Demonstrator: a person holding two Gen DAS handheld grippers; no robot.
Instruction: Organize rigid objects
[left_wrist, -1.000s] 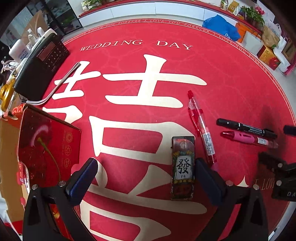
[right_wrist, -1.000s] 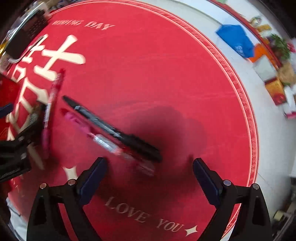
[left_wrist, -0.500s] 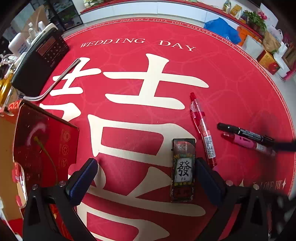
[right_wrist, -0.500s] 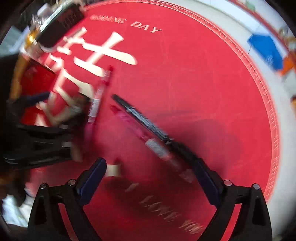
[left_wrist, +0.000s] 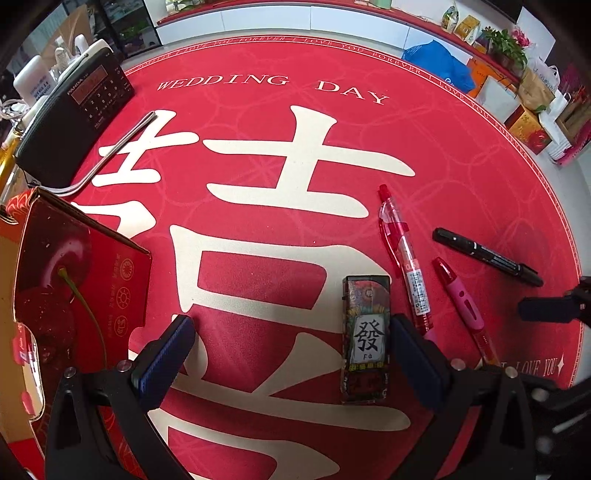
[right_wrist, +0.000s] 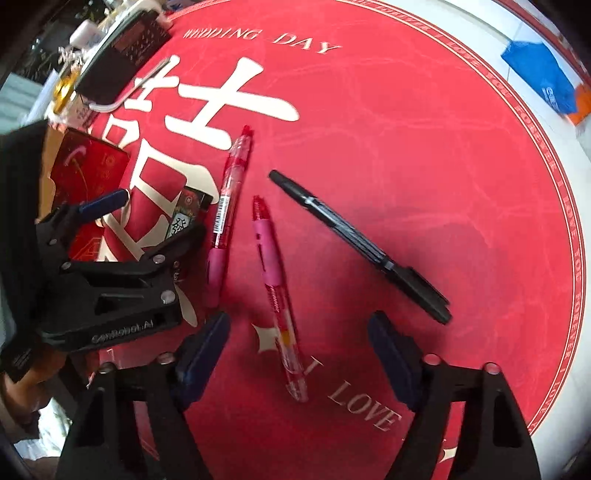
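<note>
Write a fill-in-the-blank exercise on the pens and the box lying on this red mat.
1. The marker farthest from the small box is ____ in colour.
2. The number of pens and markers lying on the mat is ____.
3. The pen with the pink grip lies between the jaws of the ____ gripper.
4. The English words printed above the big character read WEDDING ____.

Missing words: black; three; right; DAY

Both wrist views look steeply down, sharing the pens (left_wrist: 406, 266).
</note>
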